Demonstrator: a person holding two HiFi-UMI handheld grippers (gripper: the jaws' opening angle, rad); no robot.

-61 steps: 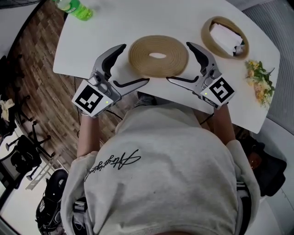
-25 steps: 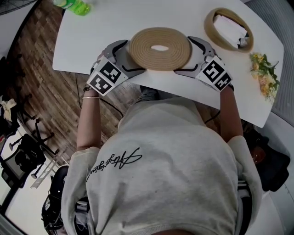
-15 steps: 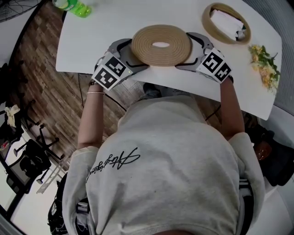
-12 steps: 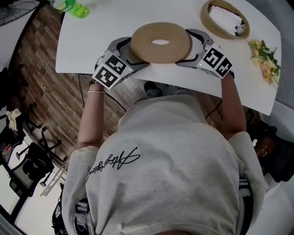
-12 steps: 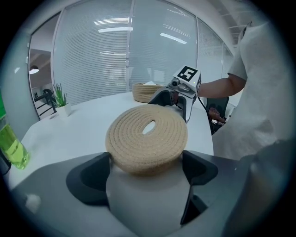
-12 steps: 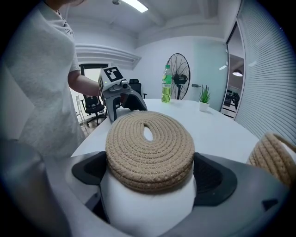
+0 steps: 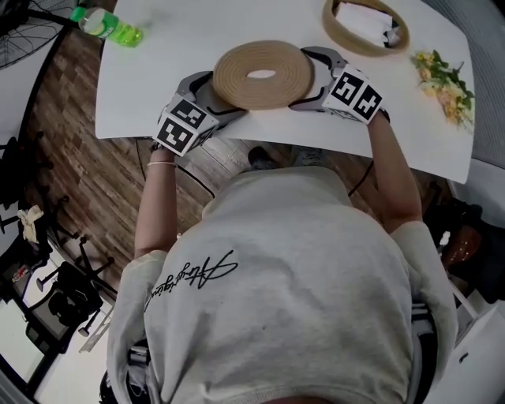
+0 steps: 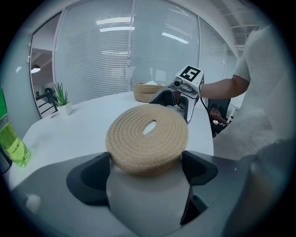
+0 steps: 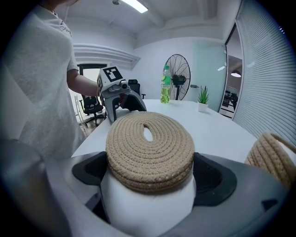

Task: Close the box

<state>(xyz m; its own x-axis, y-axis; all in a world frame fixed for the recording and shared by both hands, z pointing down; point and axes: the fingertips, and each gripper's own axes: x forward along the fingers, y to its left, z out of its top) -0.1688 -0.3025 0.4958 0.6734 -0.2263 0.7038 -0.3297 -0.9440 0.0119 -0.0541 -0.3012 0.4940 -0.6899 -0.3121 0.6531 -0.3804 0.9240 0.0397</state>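
Our left hand-held gripper [image 8: 147,166] has its jaws set wide, and the near rim of the woven lid [image 8: 138,148] fills the gap, with the dark pads against its sides. Our right hand-held gripper [image 9: 150,169] holds the opposite rim the same way, jaws wide and pressed to the rope coils. The lid is a flat round coil of tan rope with an oval hole in its middle. It lies level between the two hand-held grippers, which face each other across it. We cannot tell whether its underside touches the white surface [image 7: 173,47] or hangs just above it.

Looking along the left hand-held gripper's jaws, we see the right one straight ahead past the lid, its marker cube uppermost. Beyond the right hand-held gripper, farther out on the surface and well apart from the lid, sits the open woven box [image 7: 355,49] with something white [image 7: 364,22] inside. A bunch of flowers [image 7: 446,75] lies to the outer side of the box.

Far beyond the left hand-held gripper, near the surface's far corner, a green bottle [image 9: 165,90] stands upright. A small potted plant [image 9: 203,99] sits farther along, and a standing fan [image 9: 178,74] rises behind them.
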